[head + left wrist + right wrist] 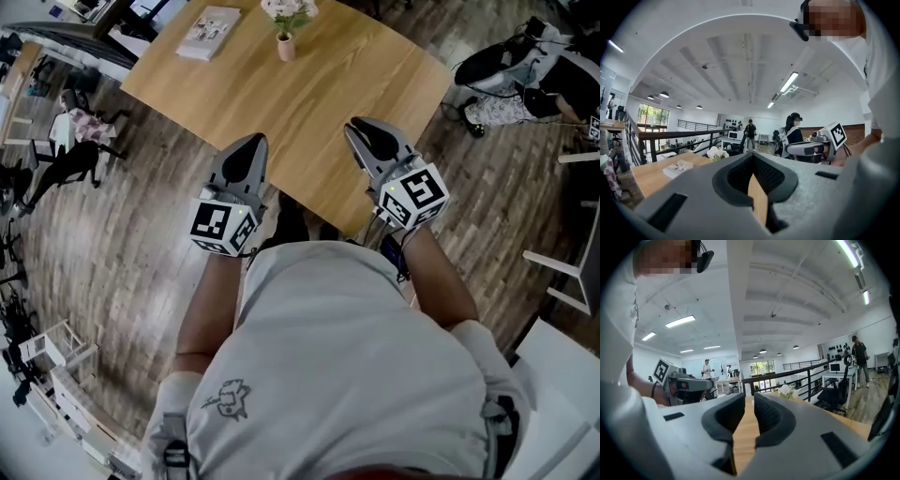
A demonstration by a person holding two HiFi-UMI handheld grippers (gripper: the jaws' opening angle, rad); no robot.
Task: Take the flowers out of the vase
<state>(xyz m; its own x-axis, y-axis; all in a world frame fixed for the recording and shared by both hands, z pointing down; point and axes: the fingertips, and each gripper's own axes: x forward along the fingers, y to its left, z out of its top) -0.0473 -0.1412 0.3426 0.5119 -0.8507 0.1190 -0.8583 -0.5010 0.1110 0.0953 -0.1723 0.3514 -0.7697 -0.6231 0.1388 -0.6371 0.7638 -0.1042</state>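
White flowers [289,11] stand in a small pink vase [285,45] at the far end of the wooden table [309,103]. Both grippers hover over the table's near edge, well short of the vase, and point toward it. My left gripper [255,141] has its tips touching and holds nothing. My right gripper [359,125] shows a narrow gap between its jaws, with nothing in it. In the left gripper view the flowers [717,152] sit far ahead beyond the closed jaw tips [752,157]. In the right gripper view the flowers [787,390] lie ahead and to the right of the parted jaws [749,397].
A white book [208,33] lies on the table left of the vase. A black office chair [502,61] stands past the table's right side, and more chairs [80,141] are on the left. A railing [670,136] and standing people [750,133] are far behind.
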